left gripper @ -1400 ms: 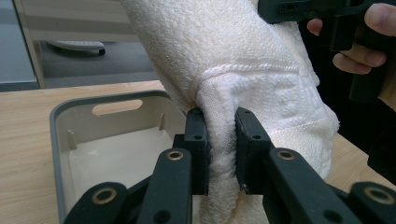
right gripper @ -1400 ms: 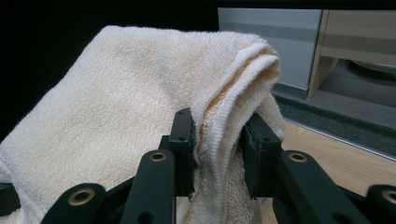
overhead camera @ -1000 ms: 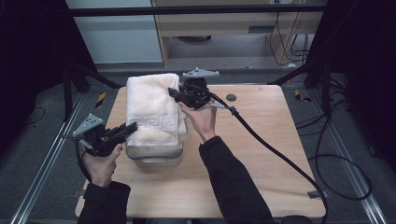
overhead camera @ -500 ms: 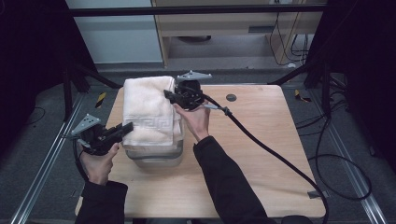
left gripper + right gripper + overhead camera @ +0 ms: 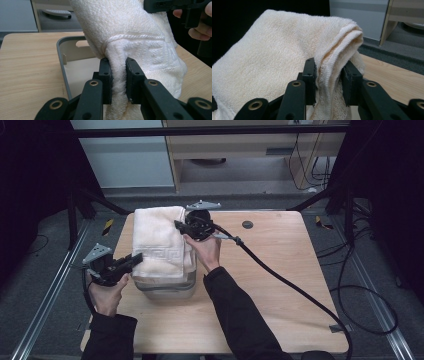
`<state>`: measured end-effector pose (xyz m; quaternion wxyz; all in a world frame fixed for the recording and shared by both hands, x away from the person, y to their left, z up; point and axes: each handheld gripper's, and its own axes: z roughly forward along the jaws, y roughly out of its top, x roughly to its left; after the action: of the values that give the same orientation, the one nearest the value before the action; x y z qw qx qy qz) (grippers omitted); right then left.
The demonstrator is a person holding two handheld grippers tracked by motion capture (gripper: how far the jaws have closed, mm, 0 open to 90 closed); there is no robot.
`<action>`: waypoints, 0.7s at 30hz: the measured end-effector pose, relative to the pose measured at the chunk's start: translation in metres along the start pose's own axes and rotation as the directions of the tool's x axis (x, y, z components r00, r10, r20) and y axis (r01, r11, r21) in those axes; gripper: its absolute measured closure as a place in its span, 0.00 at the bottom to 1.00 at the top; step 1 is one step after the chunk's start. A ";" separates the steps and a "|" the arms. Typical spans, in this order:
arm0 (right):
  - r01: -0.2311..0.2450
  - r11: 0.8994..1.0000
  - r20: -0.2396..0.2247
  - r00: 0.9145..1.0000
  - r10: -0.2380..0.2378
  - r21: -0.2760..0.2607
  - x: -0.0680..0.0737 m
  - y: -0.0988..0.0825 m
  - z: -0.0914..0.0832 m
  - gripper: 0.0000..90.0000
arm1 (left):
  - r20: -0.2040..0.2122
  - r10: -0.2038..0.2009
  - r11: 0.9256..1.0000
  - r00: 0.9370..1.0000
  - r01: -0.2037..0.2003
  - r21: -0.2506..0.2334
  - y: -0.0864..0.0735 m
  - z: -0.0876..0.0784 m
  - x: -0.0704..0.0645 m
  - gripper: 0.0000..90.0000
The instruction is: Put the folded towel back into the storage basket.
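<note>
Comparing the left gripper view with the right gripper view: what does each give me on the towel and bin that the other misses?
Left gripper view alone: the grey-rimmed bin under the towel, open and pale inside, and the other hand with its gripper at upper right. Right gripper view alone: the towel's folded edge in stacked layers, with the floor and a cabinet base beyond the table. Both share: the cream towel pinched between black jaws, the left gripper on one end and the right gripper on the other, and the wooden table.
</note>
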<state>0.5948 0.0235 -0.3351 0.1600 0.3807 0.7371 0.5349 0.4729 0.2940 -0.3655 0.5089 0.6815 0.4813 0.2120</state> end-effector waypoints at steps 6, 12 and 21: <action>0.003 1.000 0.009 1.000 -0.003 0.022 -0.001 -0.006 0.007 0.76 | -0.013 0.002 1.000 1.000 -0.002 0.020 -0.004 0.005 0.003 0.85; 0.004 0.999 0.013 1.000 -0.004 0.043 -0.004 -0.011 0.014 0.76 | -0.022 0.002 0.999 1.000 -0.001 0.041 -0.009 0.011 0.006 0.85; -0.011 0.997 0.026 1.000 0.009 0.073 -0.006 -0.023 0.025 0.76 | -0.047 0.013 0.996 0.999 -0.008 0.088 -0.016 0.020 0.009 0.85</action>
<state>0.6061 0.0327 -0.3670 0.1527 0.3967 0.7522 0.5035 0.4861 0.2926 -0.3894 0.4658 0.7005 0.4985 0.2094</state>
